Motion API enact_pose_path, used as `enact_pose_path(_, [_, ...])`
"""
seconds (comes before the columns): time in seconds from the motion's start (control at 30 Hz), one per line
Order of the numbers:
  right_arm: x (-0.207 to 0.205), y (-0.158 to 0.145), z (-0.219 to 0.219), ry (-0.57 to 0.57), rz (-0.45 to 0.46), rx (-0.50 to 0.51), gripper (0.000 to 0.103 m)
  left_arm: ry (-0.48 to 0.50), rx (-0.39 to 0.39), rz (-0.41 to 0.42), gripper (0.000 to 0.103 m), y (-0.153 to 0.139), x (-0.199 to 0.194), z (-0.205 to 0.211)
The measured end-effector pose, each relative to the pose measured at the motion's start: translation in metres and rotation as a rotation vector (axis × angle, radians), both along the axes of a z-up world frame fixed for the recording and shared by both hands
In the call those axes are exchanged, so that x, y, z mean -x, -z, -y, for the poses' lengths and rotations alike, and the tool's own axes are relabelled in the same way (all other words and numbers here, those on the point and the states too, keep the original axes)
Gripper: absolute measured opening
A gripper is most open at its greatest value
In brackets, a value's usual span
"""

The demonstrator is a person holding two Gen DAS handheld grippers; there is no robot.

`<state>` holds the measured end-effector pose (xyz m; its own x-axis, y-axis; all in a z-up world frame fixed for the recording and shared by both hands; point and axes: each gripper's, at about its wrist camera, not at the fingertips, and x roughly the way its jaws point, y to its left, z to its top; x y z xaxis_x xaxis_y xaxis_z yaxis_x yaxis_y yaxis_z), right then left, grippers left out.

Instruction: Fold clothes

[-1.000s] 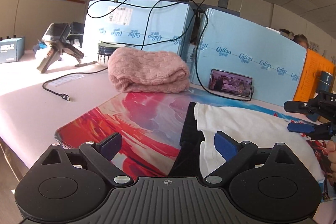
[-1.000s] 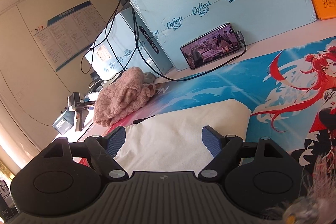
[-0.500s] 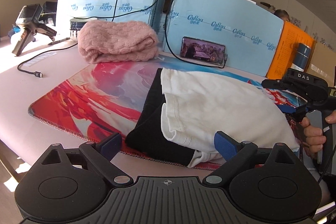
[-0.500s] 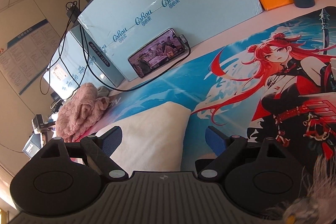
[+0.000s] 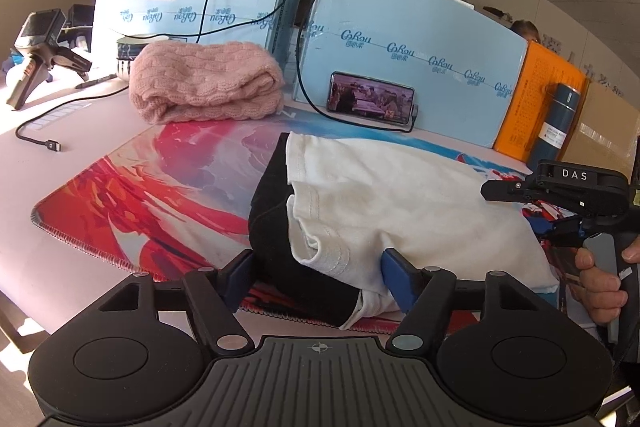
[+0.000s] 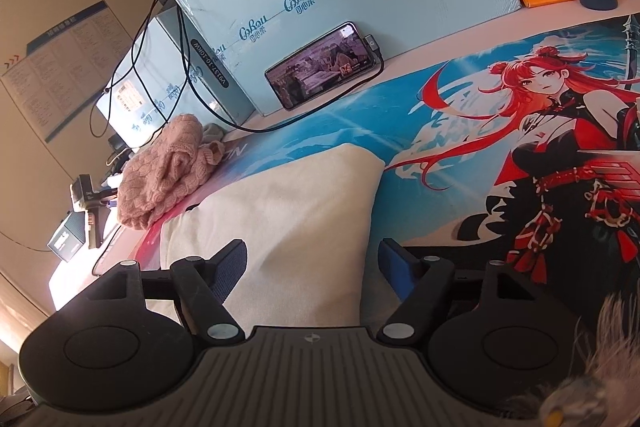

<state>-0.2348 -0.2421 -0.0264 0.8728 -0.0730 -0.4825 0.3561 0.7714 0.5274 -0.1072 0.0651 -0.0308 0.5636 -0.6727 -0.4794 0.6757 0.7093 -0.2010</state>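
Note:
A folded white garment [image 5: 384,195] lies on top of a black garment [image 5: 276,227] on the printed desk mat [image 5: 160,179]. My left gripper [image 5: 320,279] is open, its blue fingers on either side of the near left end of the pile. My right gripper [image 6: 312,267] is open over the right end of the white garment [image 6: 288,211]. The right gripper also shows in the left wrist view [image 5: 560,203], held by a hand at the pile's right end.
A folded pink knit sweater [image 5: 204,83] lies at the mat's back left. Blue boxes [image 5: 400,39], a phone [image 5: 370,103], an orange box [image 5: 536,99] and a dark bottle [image 5: 554,127] stand behind. A cable [image 5: 36,139] and another gripper [image 5: 36,51] lie left.
My left gripper has come down and forward until its fingers flank the near end of the garment pile. My right gripper has shifted right along the white garment. Both stay open.

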Motion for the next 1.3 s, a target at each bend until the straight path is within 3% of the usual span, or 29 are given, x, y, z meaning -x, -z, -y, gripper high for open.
enact_pose_path(0.33, [0.0, -0.003, -0.029, -0.051, -0.026, 0.006, 0.068, -0.016, 0.004, 0.054, 0.066, 0.004, -0.033, 0.019])
enact_pose_path(0.37, [0.0, -0.003, -0.03, -0.06, -0.026, -0.003, 0.069, -0.027, 0.012, 0.043, 0.066, 0.004, -0.035, 0.016])
enact_pose_path(0.5, [-0.003, -0.004, -0.026, -0.078, -0.03, -0.001, 0.07, -0.085, 0.058, -0.03, 0.083, 0.002, -0.034, 0.001])
enact_pose_path(0.63, [-0.009, -0.006, -0.004, -0.007, -0.044, -0.005, 0.075, -0.115, 0.118, -0.114, 0.087, -0.001, -0.024, -0.017])
enact_pose_path(0.77, [-0.021, -0.006, 0.02, 0.014, -0.05, -0.028, 0.078, -0.054, 0.188, -0.193, 0.093, 0.0, -0.021, -0.021])
enact_pose_path(0.97, [-0.046, -0.002, 0.03, -0.009, -0.028, -0.051, 0.082, -0.007, 0.249, -0.205, 0.097, 0.007, -0.036, 0.001])
enact_pose_path(1.07, [-0.055, -0.002, 0.027, 0.008, -0.019, -0.05, 0.083, -0.033, 0.267, -0.171, 0.097, 0.011, -0.04, 0.013])
enact_pose_path(1.13, [-0.058, -0.002, 0.023, 0.018, -0.021, -0.03, 0.079, -0.056, 0.255, -0.138, 0.096, 0.011, -0.039, 0.02])
enact_pose_path(1.17, [-0.059, -0.002, 0.021, 0.017, -0.025, -0.015, 0.064, -0.068, 0.232, -0.116, 0.092, 0.011, -0.038, 0.022])
enact_pose_path(1.23, [-0.062, -0.001, 0.016, 0.003, -0.039, 0.02, 0.039, -0.083, 0.197, -0.083, 0.046, 0.012, -0.039, 0.024])
enact_pose_path(1.3, [-0.062, -0.003, 0.009, -0.014, -0.032, 0.084, 0.025, -0.077, 0.185, -0.074, 0.03, 0.013, -0.043, 0.022])
